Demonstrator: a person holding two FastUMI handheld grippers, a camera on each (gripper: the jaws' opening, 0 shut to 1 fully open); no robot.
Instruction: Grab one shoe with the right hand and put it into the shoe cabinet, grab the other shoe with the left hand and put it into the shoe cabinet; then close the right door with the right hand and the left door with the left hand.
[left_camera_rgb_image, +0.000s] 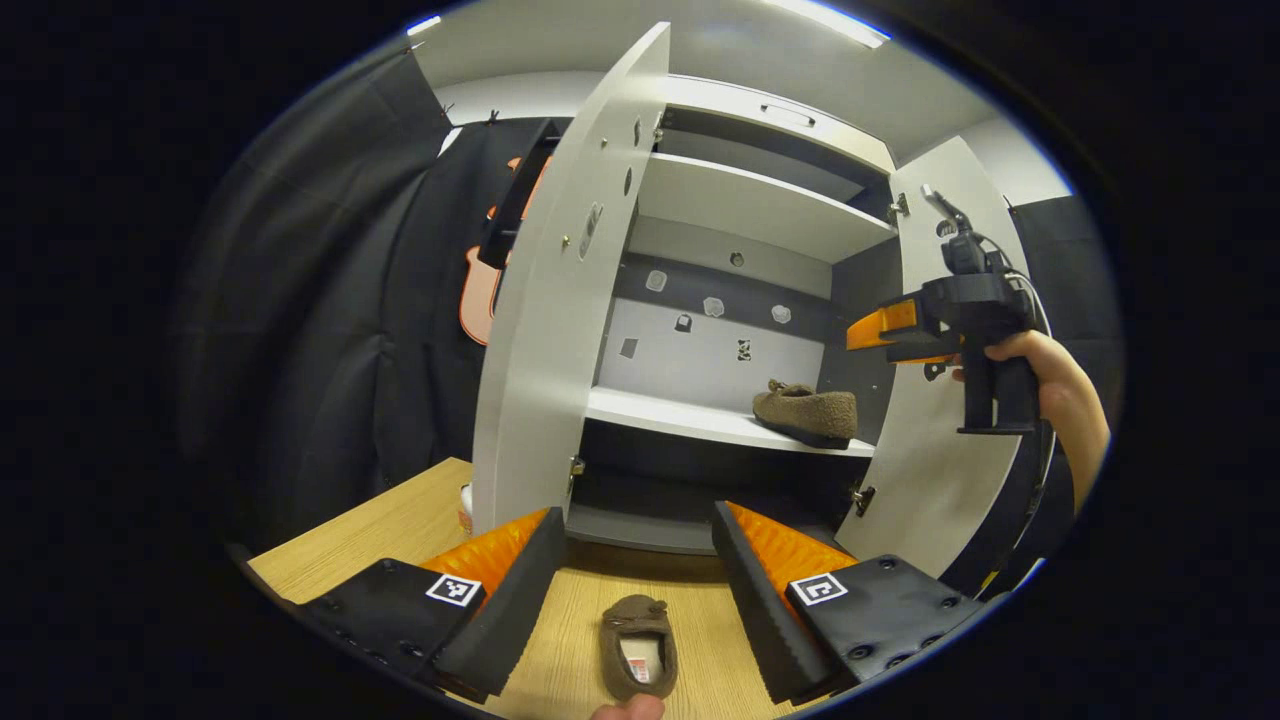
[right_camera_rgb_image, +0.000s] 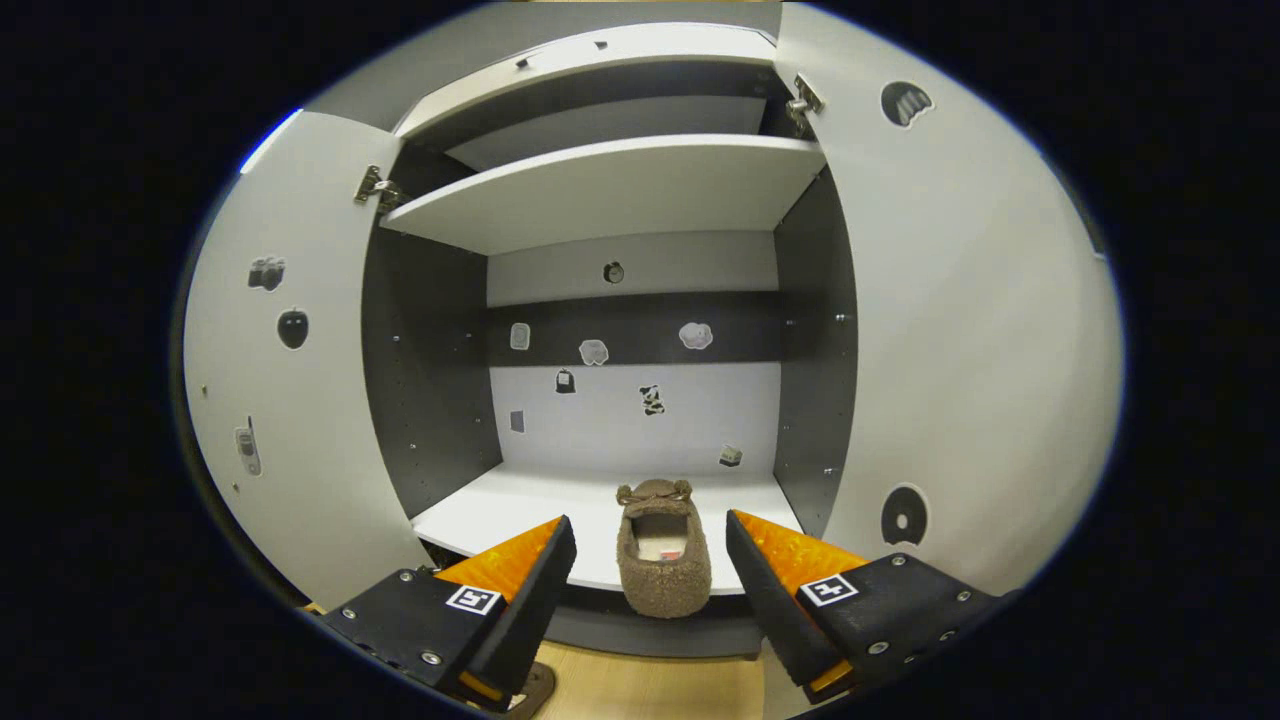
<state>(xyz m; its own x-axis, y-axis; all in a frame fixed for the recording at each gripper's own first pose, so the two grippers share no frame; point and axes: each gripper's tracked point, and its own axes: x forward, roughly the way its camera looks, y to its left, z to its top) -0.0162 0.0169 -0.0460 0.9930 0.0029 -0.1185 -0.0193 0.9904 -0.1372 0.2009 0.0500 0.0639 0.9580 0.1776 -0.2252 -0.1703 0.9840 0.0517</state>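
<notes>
While the left gripper (left_camera_rgb_image: 630, 590) hangs with fingers spread wide above a brown shoe (left_camera_rgb_image: 638, 647) on the wooden floor (left_camera_rgb_image: 400, 525) before the cabinet (left_camera_rgb_image: 760, 200), the left gripper view also catches the right gripper (left_camera_rgb_image: 868, 330), farther off, in a hand (left_camera_rgb_image: 1060, 385) at the right door (left_camera_rgb_image: 935, 440). From the right gripper view, its own gripper (right_camera_rgb_image: 650, 580) is open too, touching nothing, with the other shoe (right_camera_rgb_image: 663, 560) on the lower shelf (right_camera_rgb_image: 520, 510), heel just over the front edge. Both doors stand wide, left door (right_camera_rgb_image: 290, 400) included, and shelf room lies free beside that shoe. Stickers dot the back panel (right_camera_rgb_image: 640, 420); no writing is legible.
</notes>
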